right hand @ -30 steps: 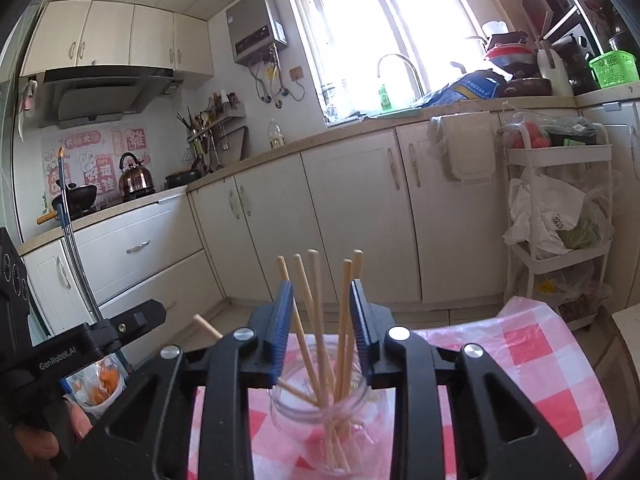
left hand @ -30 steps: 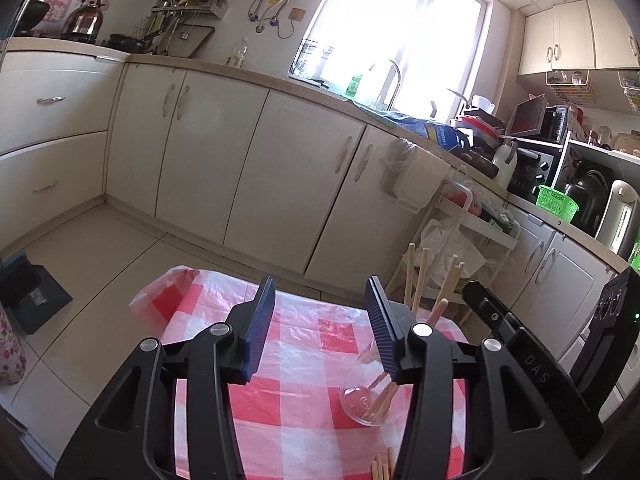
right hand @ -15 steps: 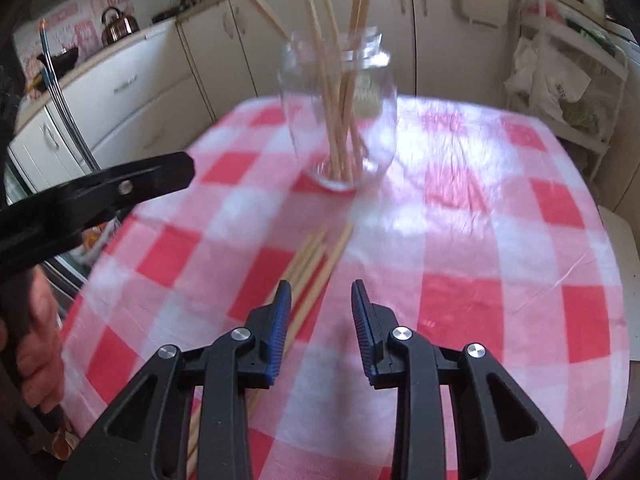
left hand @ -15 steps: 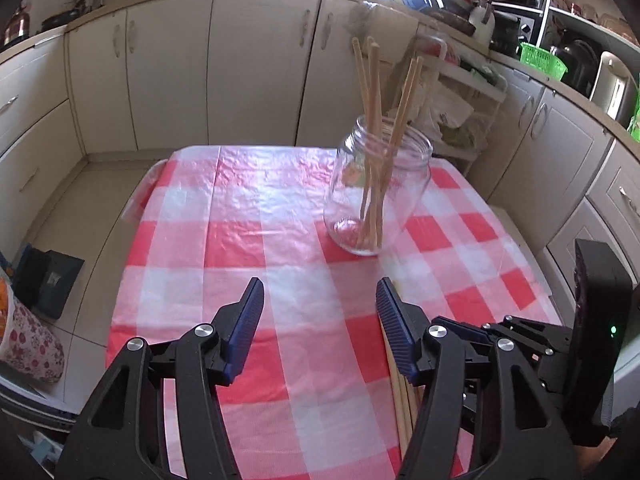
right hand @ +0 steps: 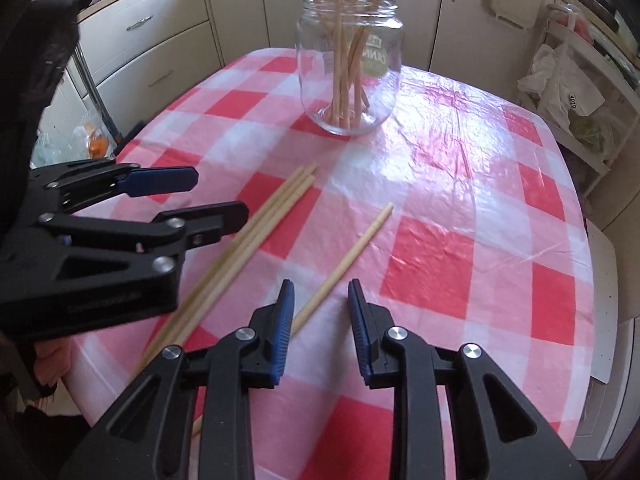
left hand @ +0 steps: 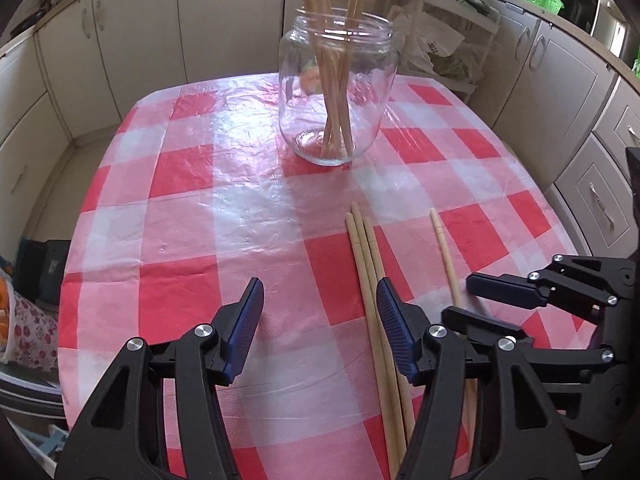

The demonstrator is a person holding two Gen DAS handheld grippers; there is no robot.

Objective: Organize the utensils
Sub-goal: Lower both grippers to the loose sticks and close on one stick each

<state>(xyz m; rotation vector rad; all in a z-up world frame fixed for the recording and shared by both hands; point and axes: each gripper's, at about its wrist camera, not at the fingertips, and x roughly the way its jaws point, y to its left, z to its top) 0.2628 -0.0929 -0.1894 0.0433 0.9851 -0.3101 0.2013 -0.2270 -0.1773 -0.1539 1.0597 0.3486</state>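
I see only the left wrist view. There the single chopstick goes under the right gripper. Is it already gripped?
Observer: No. In the right wrist view the right gripper is open. The single chopstick slants into its gap, and neither pad presses on it.
Operator: Does that view show who holds the left gripper?
Observer: Only partly. A few fingers of a hand show below the left gripper.

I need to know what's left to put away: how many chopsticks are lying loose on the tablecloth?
4: three chopsticks bundled together beside the left tongs, one single chopstick apart, nearer the right tongs.
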